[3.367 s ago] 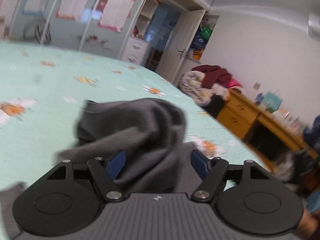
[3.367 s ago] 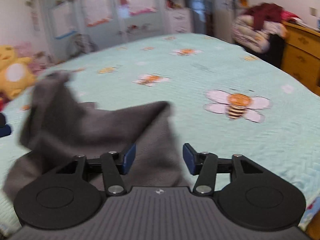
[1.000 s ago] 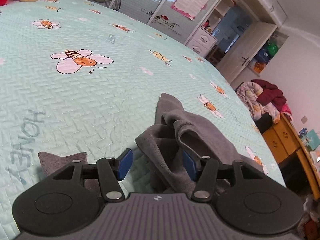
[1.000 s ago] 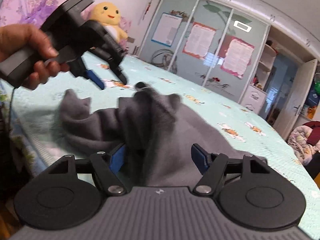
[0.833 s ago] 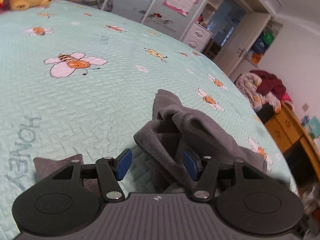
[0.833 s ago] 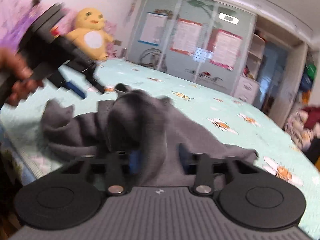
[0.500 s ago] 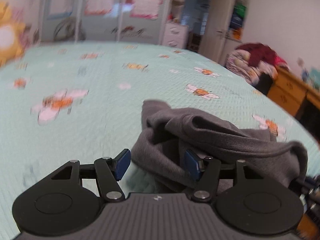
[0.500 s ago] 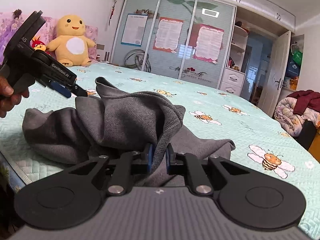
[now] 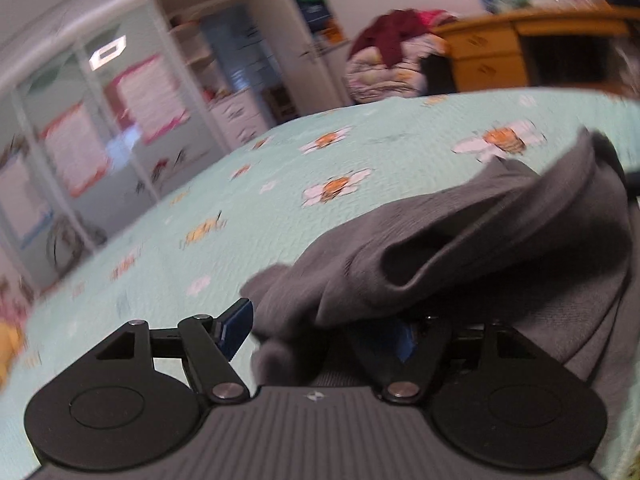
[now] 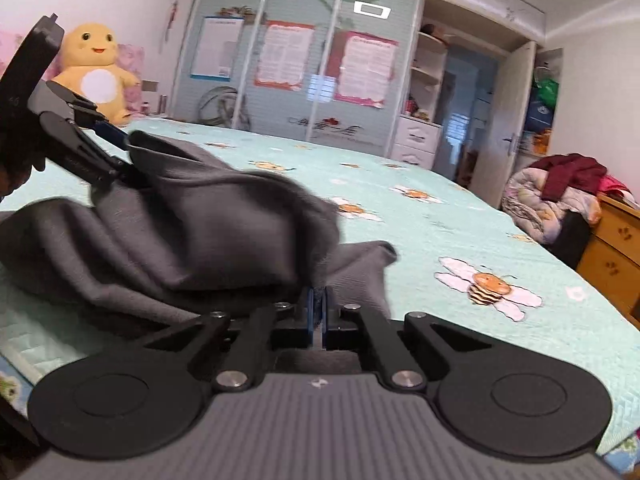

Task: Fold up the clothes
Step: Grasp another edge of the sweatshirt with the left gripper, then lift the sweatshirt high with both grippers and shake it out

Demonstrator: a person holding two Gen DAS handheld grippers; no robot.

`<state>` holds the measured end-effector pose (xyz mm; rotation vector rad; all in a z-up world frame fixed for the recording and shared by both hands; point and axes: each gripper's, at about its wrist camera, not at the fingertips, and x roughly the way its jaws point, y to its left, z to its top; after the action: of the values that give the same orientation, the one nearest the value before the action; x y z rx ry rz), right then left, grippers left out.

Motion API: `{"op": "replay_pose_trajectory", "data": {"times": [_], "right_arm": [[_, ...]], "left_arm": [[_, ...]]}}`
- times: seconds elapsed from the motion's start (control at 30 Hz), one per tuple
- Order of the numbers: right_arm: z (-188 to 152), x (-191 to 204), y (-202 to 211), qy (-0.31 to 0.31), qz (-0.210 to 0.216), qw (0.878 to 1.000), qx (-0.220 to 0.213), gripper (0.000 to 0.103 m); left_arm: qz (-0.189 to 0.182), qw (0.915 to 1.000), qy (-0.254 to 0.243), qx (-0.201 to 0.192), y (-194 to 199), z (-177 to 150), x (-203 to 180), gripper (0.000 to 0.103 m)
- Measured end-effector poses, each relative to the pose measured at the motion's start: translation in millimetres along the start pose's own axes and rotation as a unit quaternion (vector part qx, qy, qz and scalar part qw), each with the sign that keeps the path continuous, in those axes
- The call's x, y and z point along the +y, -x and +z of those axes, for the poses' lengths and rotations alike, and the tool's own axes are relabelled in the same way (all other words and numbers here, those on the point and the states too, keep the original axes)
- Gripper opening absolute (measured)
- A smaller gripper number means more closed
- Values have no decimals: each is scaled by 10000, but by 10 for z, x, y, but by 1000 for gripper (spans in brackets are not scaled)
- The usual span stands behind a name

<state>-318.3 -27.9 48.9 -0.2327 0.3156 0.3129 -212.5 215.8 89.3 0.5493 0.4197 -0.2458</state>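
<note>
Grey garment (image 10: 192,224), a thick knit piece, lies bunched in soft folds near the edge of the bed (image 10: 420,232), whose mint-green quilted cover is printed with bees and white flowers. The right tool (image 10: 317,308) is clenched on a fold of that cloth: its blue pads stand nearly together with a pinch of grey fabric rising from between them, the jaws having just been closing. The left tool (image 9: 320,330) is released, its jaws spread wide and just now opening further; one blue pad shows clear to the left while the other is half buried under a rolled hem of the grey garment (image 9: 460,252), and loose cloth sits in the gap without being pressed. In the right wrist view the left tool (image 10: 108,136) reaches in from the far left, its blue fingertips at the upper edge of the heap (the hand carrying it is mostly cut off by the frame). A yellow plush toy (image 10: 96,76) sits at the head of the bed, sliding wardrobe doors (image 10: 304,64) stand behind, and a pile of bedding (image 10: 556,196) rests beside a wooden dresser (image 10: 612,248).
</note>
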Motion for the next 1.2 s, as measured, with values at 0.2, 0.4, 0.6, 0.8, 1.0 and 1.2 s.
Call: {"op": "replay_pose_trajectory", "data": {"times": [0.2, 0.4, 0.6, 0.8, 1.0, 1.2], "right_arm": [[-14, -56, -32, -45, 11, 10000, -22, 2], [-4, -133, -19, -256, 52, 9997, -37, 3], [191, -166, 57, -192, 93, 9987, -455, 2], [672, -215, 120, 82, 71, 9917, -1282, 2], [1511, -348, 161, 235, 4, 9699, -2422, 2], [2164, -508, 243, -48, 73, 9466, -3223, 2]], "left_arm": [[-389, 9983, -427, -52, -92, 134, -216, 39], [-624, 9967, 472, -208, 99, 342, -69, 10], [-159, 9897, 1110, -889, 559, 793, 214, 9], [554, 9750, 1306, -1709, 1164, 1372, 478, 9], [1565, 9438, 1326, -2590, 1791, 1909, 713, 9], [1898, 9281, 1181, -2976, 2031, 2182, 751, 9]]}}
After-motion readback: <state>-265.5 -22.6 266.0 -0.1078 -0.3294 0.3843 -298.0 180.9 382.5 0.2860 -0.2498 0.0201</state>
